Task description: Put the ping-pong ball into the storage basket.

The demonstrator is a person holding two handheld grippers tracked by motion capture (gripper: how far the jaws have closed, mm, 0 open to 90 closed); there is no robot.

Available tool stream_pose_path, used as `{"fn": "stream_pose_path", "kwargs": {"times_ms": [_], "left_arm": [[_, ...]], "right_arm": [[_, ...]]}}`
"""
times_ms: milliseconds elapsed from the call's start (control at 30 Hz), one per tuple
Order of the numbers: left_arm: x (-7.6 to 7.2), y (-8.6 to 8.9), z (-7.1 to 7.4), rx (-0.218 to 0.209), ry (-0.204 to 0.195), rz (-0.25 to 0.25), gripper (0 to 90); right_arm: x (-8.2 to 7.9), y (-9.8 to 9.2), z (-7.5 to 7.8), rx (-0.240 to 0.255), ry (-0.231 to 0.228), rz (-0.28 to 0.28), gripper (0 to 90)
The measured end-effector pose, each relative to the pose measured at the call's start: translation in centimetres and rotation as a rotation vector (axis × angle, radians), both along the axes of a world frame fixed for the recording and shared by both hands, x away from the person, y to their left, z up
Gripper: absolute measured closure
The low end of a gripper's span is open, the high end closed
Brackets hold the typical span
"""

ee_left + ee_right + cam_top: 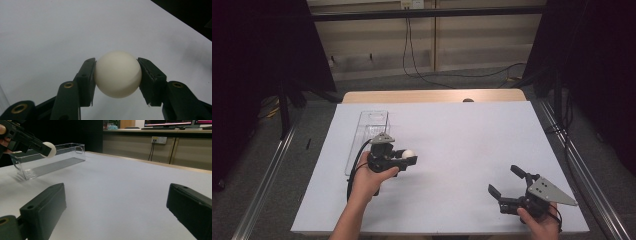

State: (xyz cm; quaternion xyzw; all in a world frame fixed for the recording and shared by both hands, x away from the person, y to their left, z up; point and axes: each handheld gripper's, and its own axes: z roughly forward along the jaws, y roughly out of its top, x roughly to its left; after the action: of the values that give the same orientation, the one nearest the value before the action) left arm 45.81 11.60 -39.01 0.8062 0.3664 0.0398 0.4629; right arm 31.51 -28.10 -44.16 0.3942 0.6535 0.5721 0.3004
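White table [452, 150], left tool [409, 159] level, clamping ball [117, 74]

Ahead of my right gripper [507, 184], between its wide-apart fingers [43, 205], I see bare white table [462, 145] right through, while the clear box [371, 125] stands just behind the fingers [86, 80] of my left gripper [404, 159], blocking that way.

No readable text, labels, brands, numbers or signs anywhere on the table or the far wall.
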Motion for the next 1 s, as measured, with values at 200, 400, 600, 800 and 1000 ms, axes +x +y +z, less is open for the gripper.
{"fn": "stream_pose_path", "kwargs": {"times_ms": [200, 400, 600, 800, 1000], "left_arm": [[0.0, 0.2, 0.2, 0.003, 0.000, 0.008, 51.2], [0.1, 0.4, 0.3, 0.000, -0.001, 0.014, 51.2], [0.1, 0.6, 0.4, 0.003, -0.002, 0.016, 51.2], [0.2, 0.9, 0.5, -0.003, 0.001, 0.015, 51.2], [0.2, 1.2, 0.7, -0.010, -0.002, 0.028, 51.2]], "right_arm": [[0.0, 0.0, 0.0, 0.004, -0.002, -0.002, 2.2], [0.0, 0.0, 0.0, -0.006, -0.001, 0.007, 2.2], [0.0, -0.1, 0.0, -0.010, -0.002, 0.008, 2.2], [0.1, 0.0, -0.1, -0.009, -0.004, 0.003, 2.2], [0.0, 0.0, 0.0, -0.009, -0.003, 0.004, 2.2]]}}
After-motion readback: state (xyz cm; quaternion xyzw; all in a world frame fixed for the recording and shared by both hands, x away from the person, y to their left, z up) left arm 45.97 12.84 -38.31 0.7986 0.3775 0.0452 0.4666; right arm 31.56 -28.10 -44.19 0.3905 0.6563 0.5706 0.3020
